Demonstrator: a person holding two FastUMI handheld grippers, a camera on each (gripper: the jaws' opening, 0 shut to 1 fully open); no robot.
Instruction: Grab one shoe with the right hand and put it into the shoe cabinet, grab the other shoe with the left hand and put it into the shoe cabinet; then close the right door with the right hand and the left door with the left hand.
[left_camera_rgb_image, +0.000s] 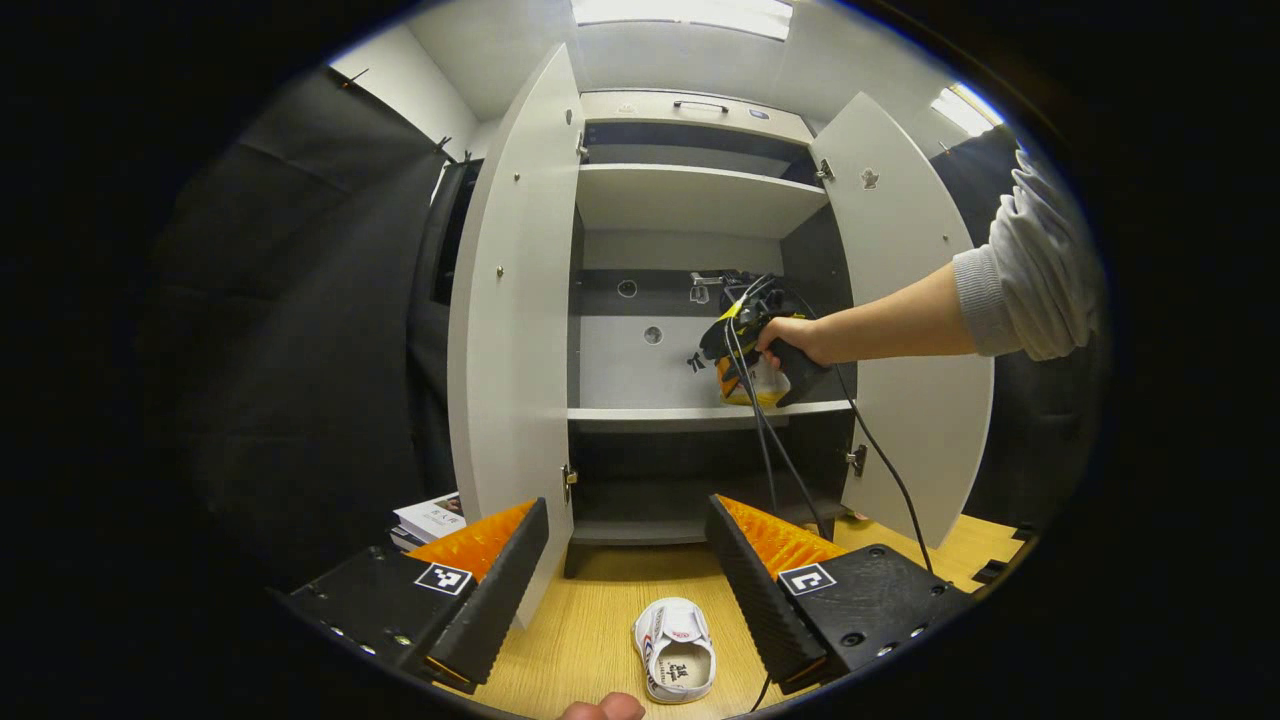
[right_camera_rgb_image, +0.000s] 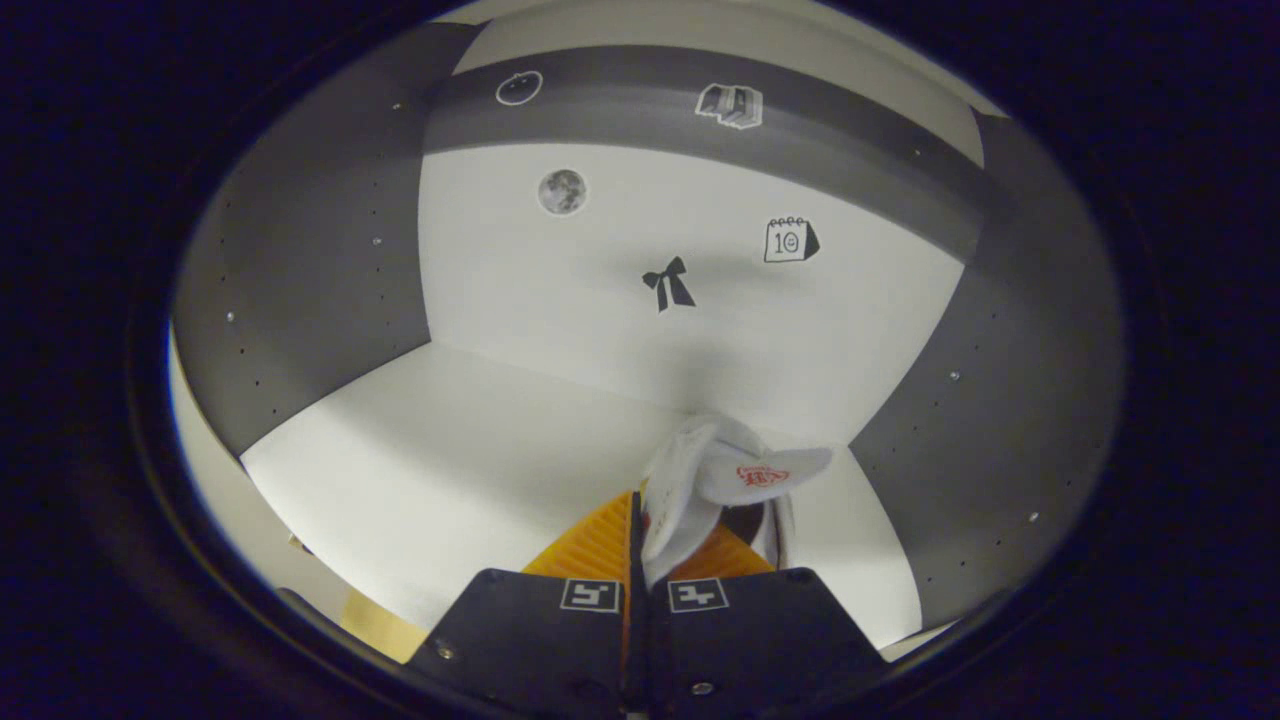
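Inside open shoe cabinet (left_camera_rgb_image: 690, 200): right gripper (right_camera_rgb_image: 640, 530) pinching white shoe (right_camera_rgb_image: 700, 480), red logo unreadable. Left gripper (left_camera_rgb_image: 628, 560) wide apart, empty, above second shoe (left_camera_rgb_image: 675, 650).

A small white shoe (left_camera_rgb_image: 675, 650) lies flat on the wooden floor at 6 o'clock, sole down. The other white shoe (right_camera_rgb_image: 715, 490), pinched at its collar, hangs over the shoe cabinet (left_camera_rgb_image: 690, 200)'s middle shelf; both doors stand open.
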